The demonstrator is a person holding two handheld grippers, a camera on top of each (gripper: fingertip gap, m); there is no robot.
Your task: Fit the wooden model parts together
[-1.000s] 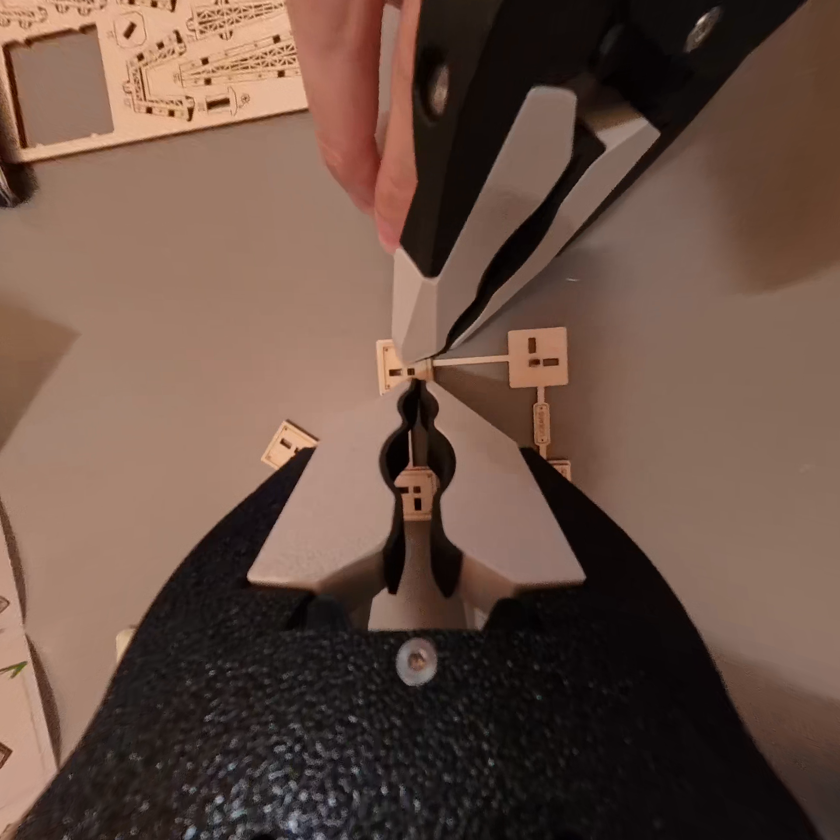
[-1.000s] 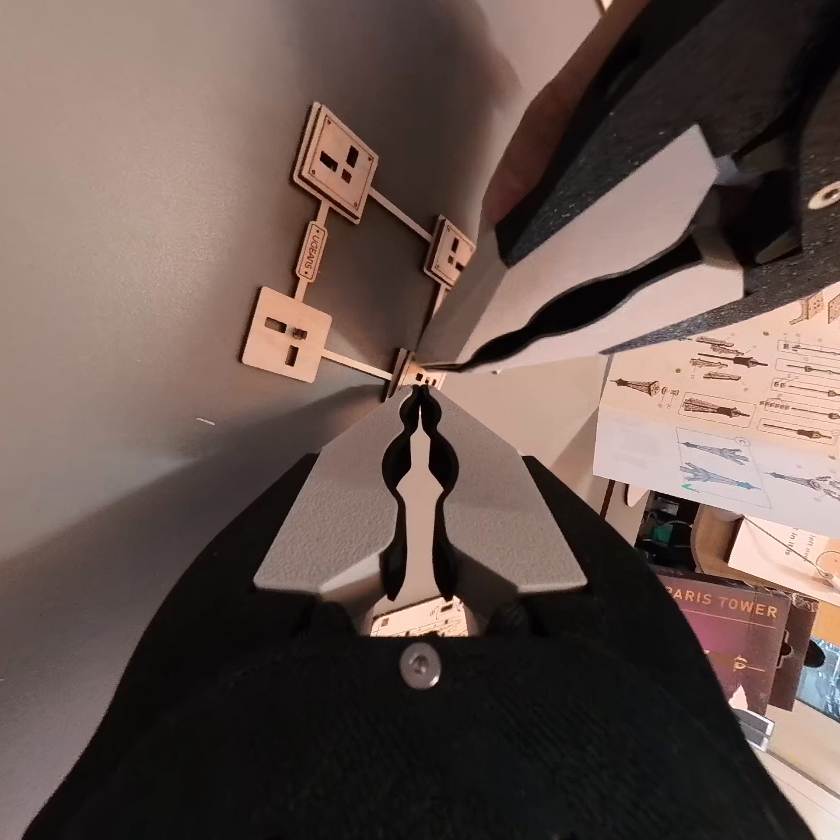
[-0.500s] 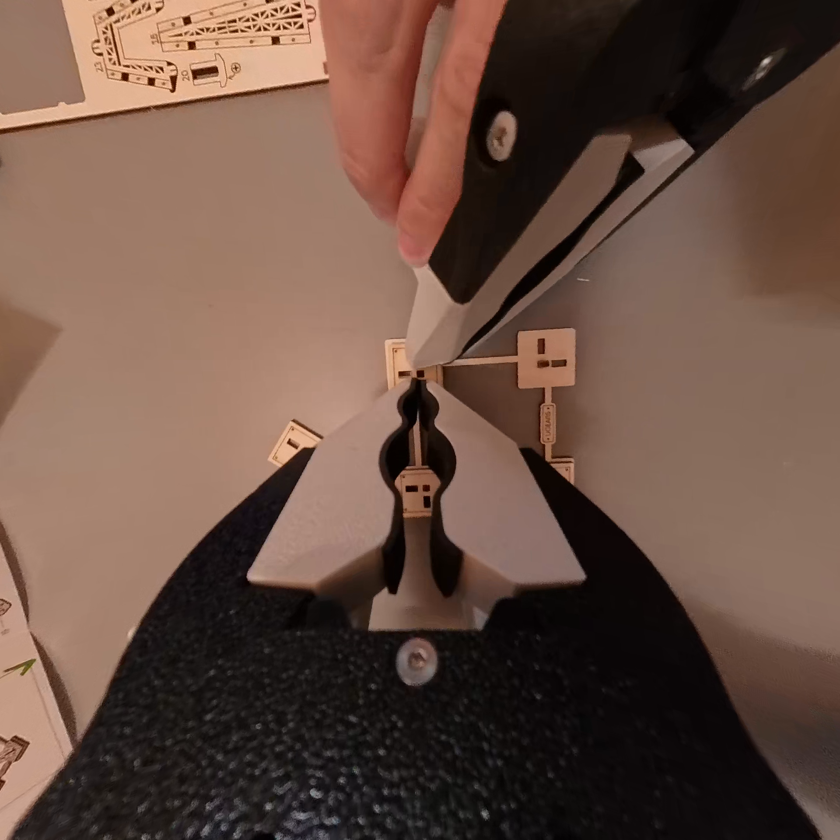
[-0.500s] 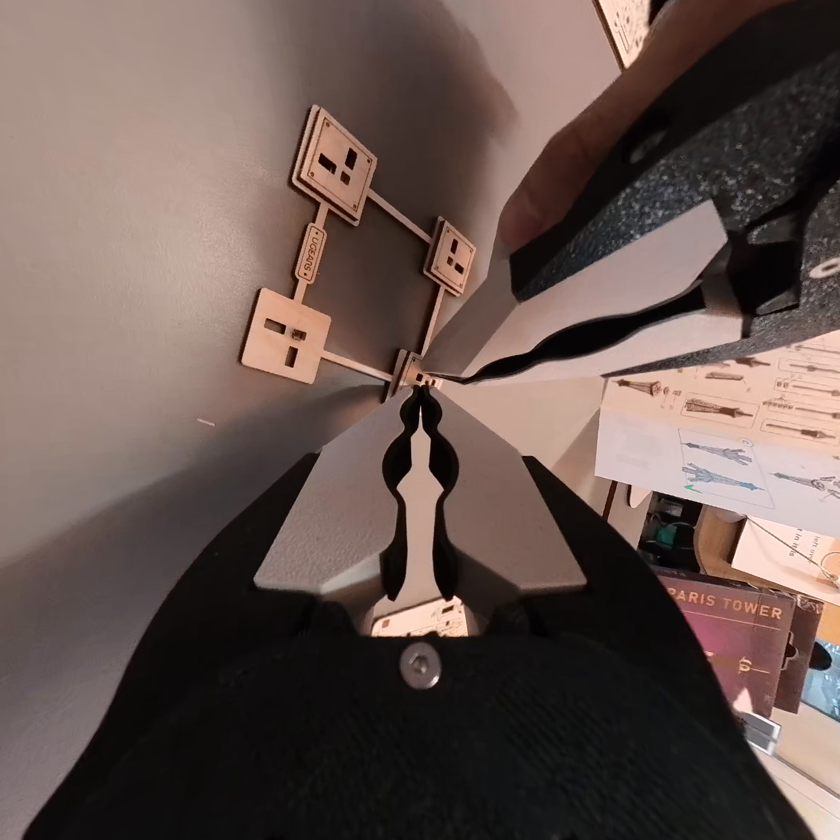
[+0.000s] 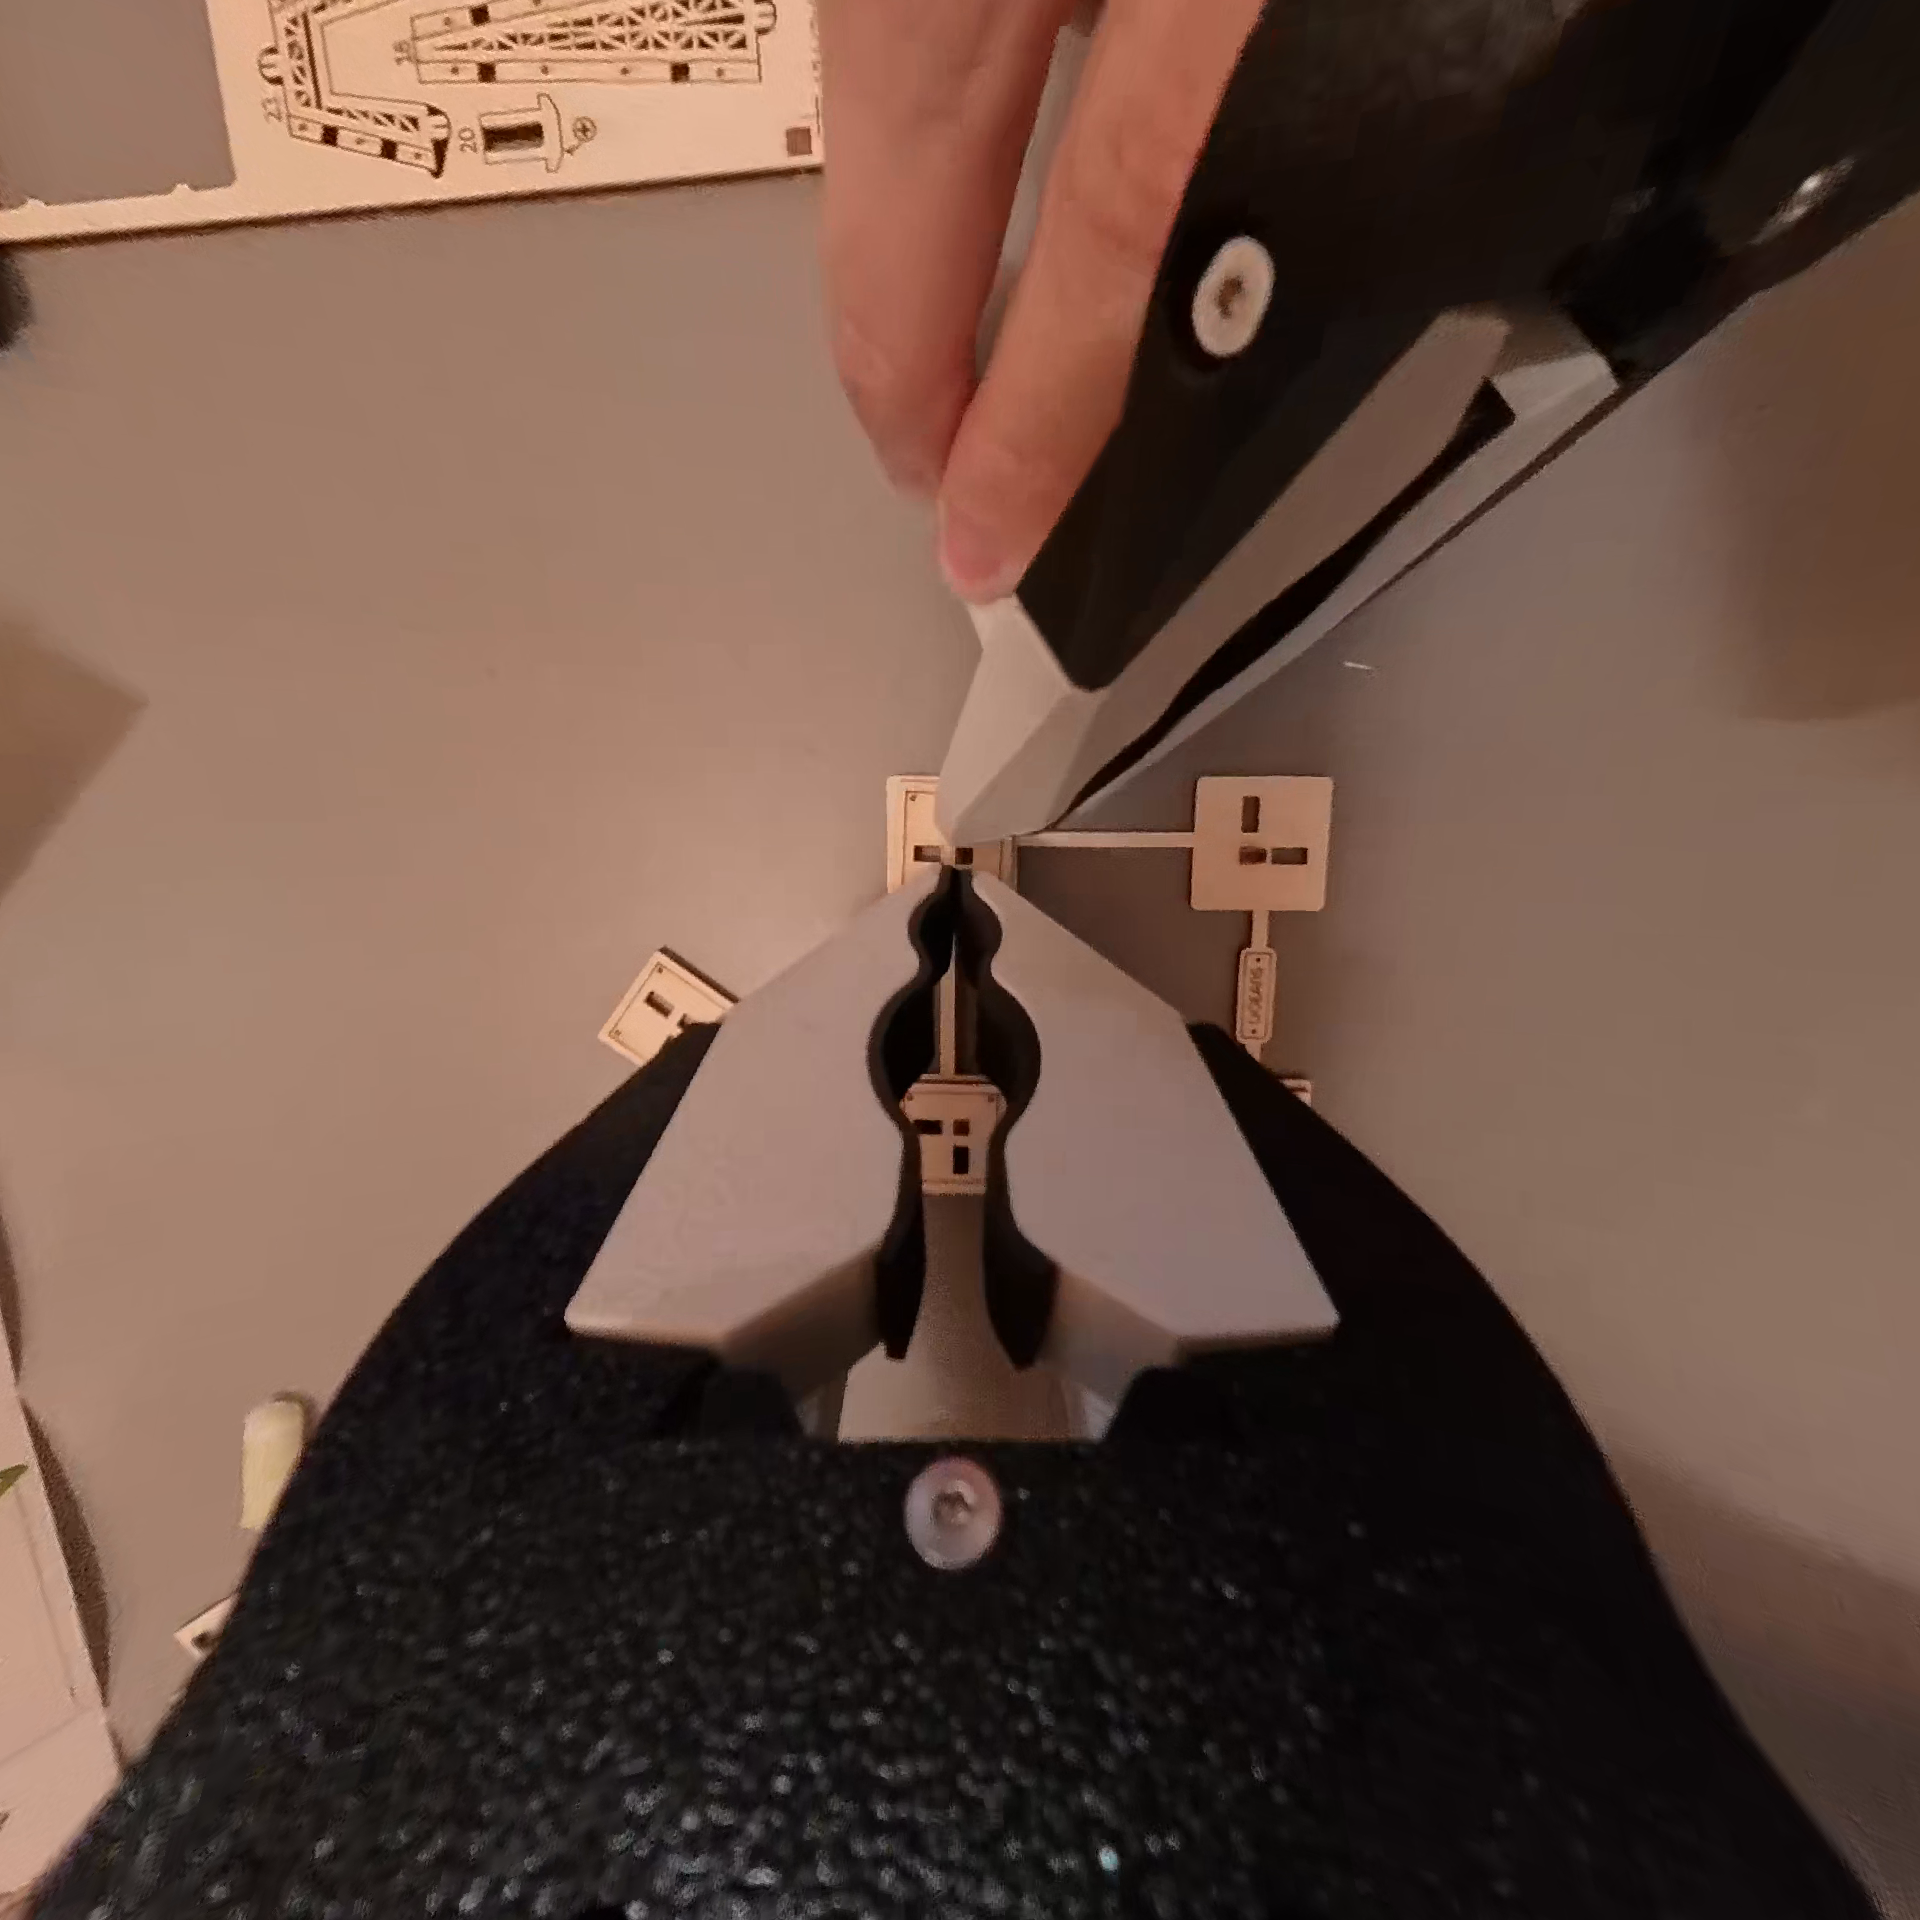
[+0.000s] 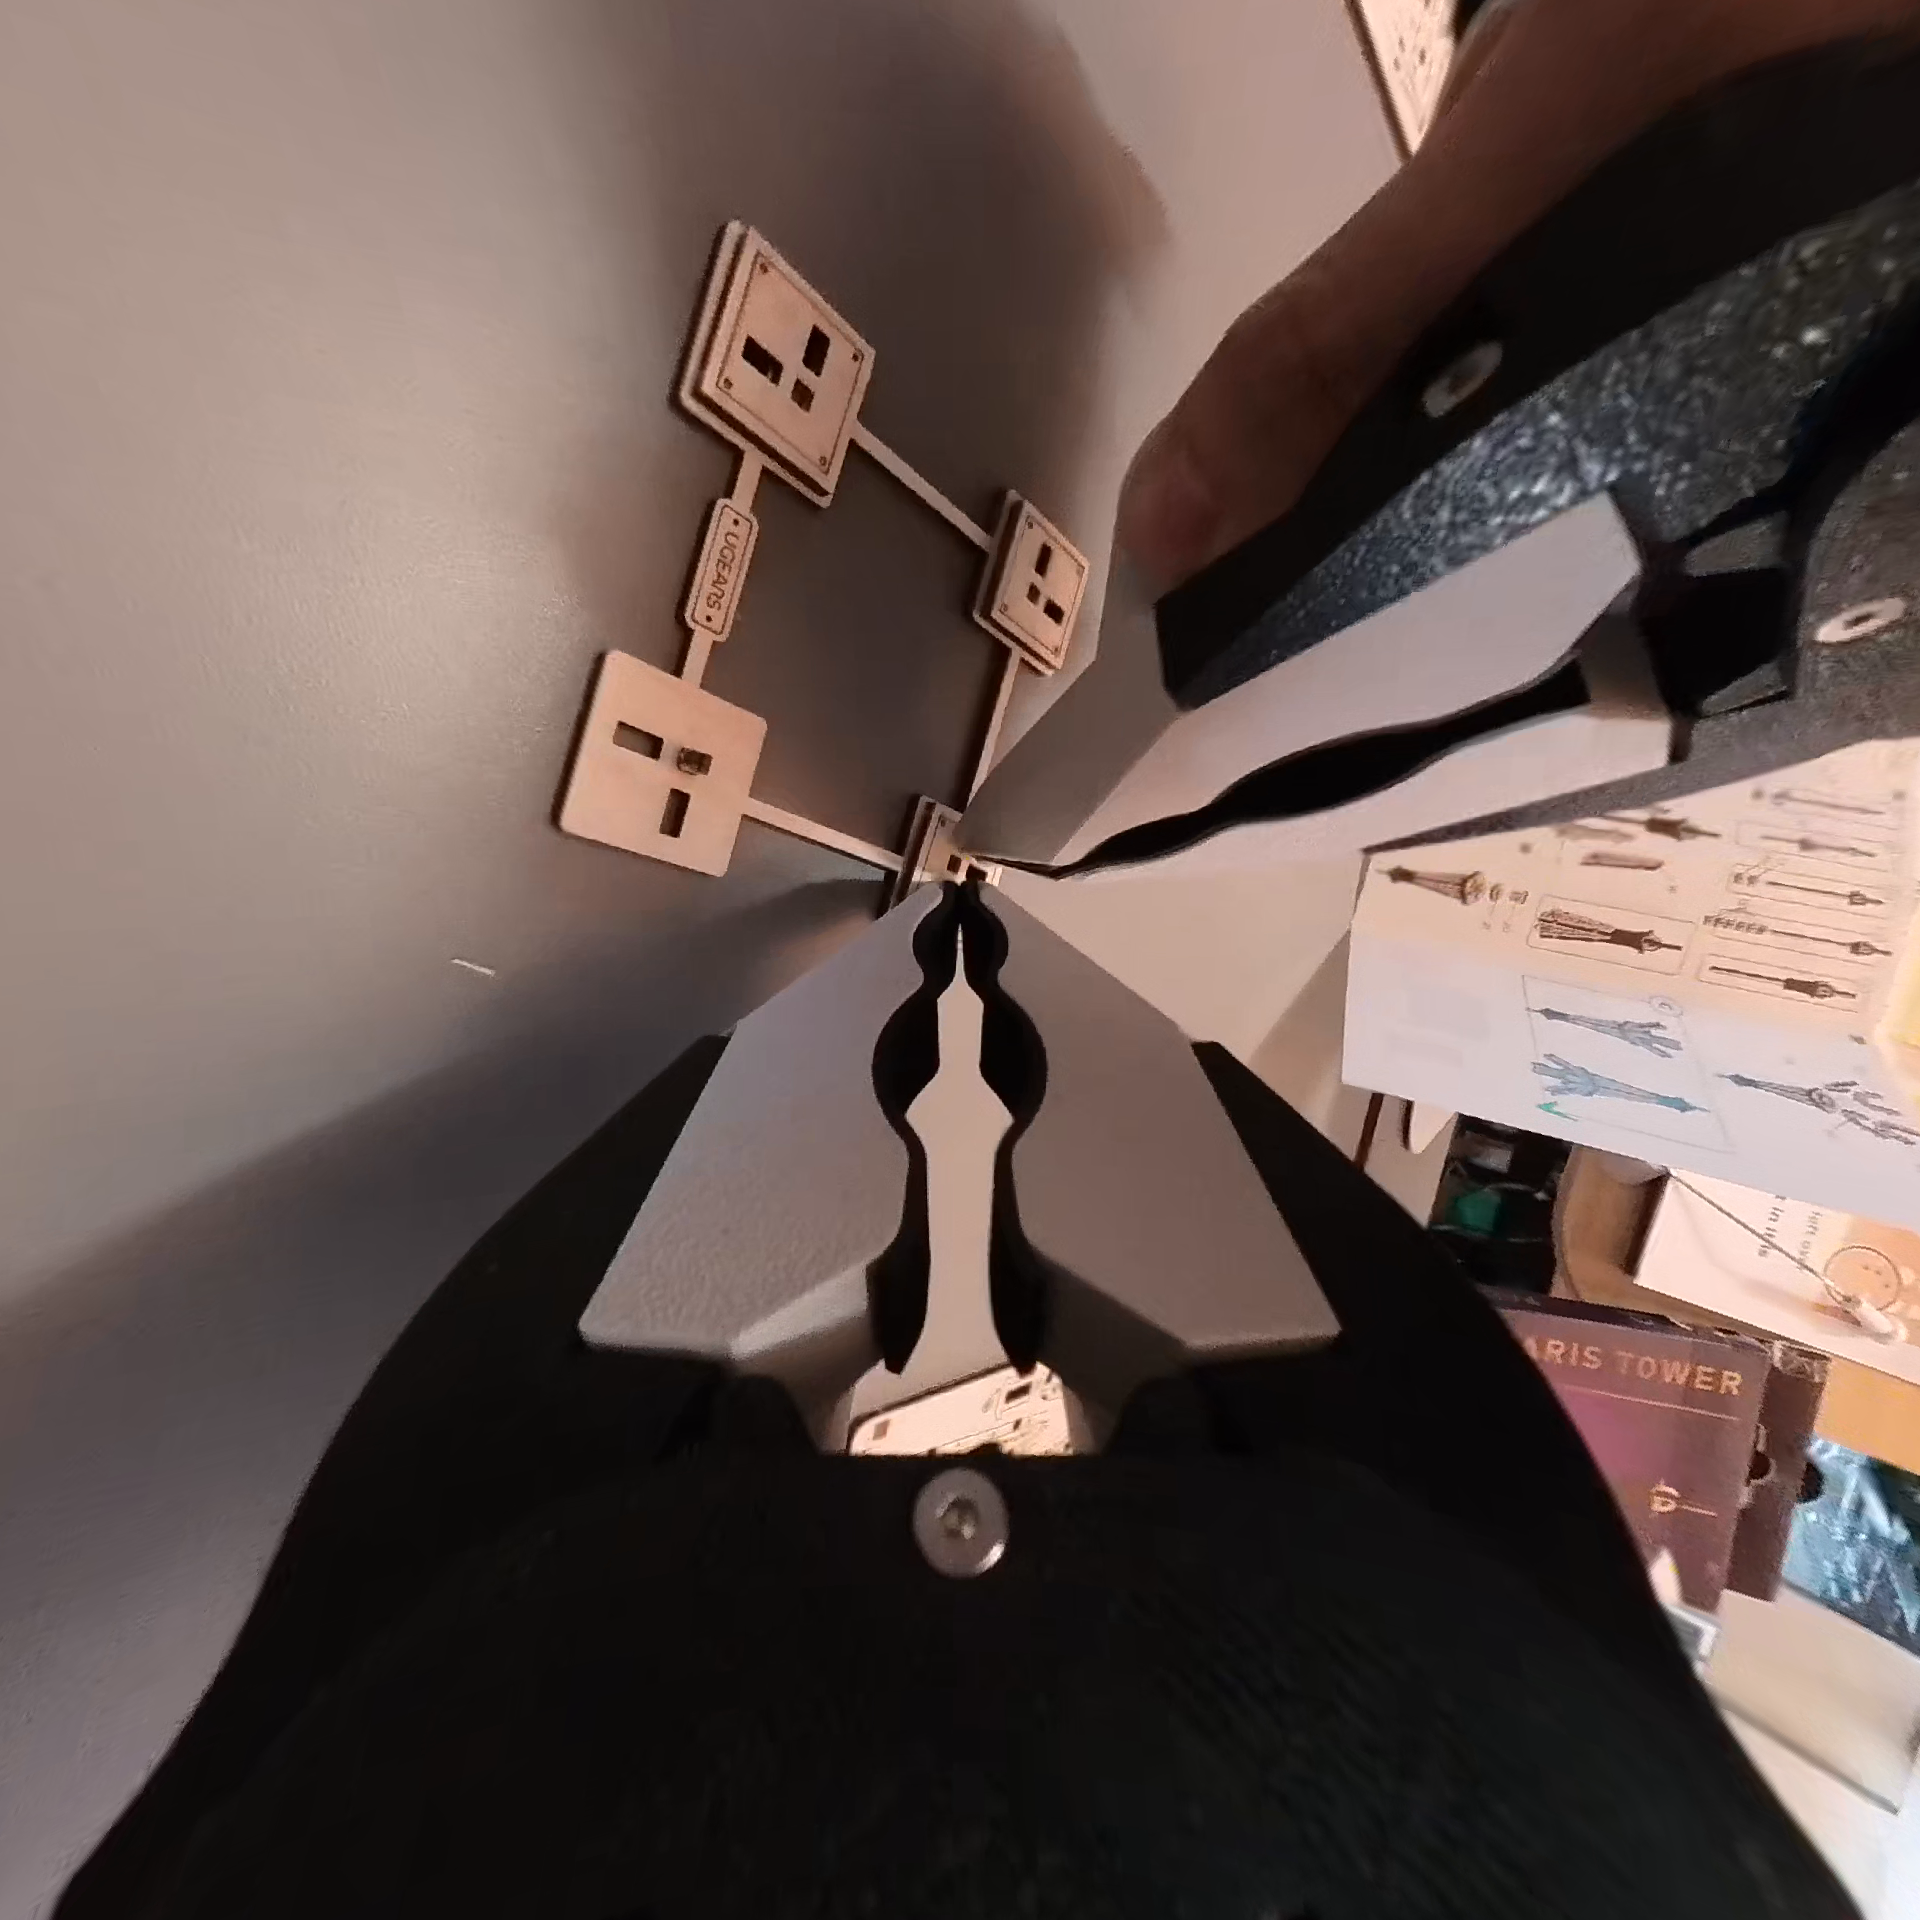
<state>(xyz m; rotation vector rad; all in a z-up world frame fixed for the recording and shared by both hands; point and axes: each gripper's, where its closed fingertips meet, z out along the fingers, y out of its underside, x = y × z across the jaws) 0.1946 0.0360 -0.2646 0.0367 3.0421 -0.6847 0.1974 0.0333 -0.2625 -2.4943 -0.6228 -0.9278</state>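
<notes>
1. The wooden frame (image 5: pixel 1117 840) lies flat on the grey tabletop (image 5: pixel 416 623). It is a square of thin strips with a slotted square pad at each corner, and one strip carries a small engraved tag (image 6: pixel 722 566).
2. In the right wrist view, two of the corner pads already carry a second square plate stacked on top: the far one (image 6: pixel 784 364) and the one beside it (image 6: pixel 1039 582).
3. The left gripper (image 5: pixel 954 881) has its tips together, resting on the corner pad (image 5: pixel 940 831) farthest from its camera. Whether something tiny is pinched between the tips cannot be told.
4. The right gripper (image 6: pixel 958 885) also has its tips closed. They meet the same corner pad (image 6: pixel 935 852) from another side, right next to the left gripper's tips.
5. In the left wrist view, the right gripper (image 5: pixel 987 821) comes down from the upper right, with a person's hand (image 5: pixel 987 260) wrapped on its body.
6. A loose square wooden plate (image 5: pixel 665 1008) lies on the tabletop just left of the left gripper's fingers (image 5: pixel 790 1122), apart from the frame.
7. A laser-cut parts sheet (image 5: pixel 468 94) lies at the far edge in the left wrist view.
8. In the right wrist view, an instruction sheet (image 6: pixel 1621 987) and a dark box (image 6: pixel 1642 1455) sit off to the right.
</notes>
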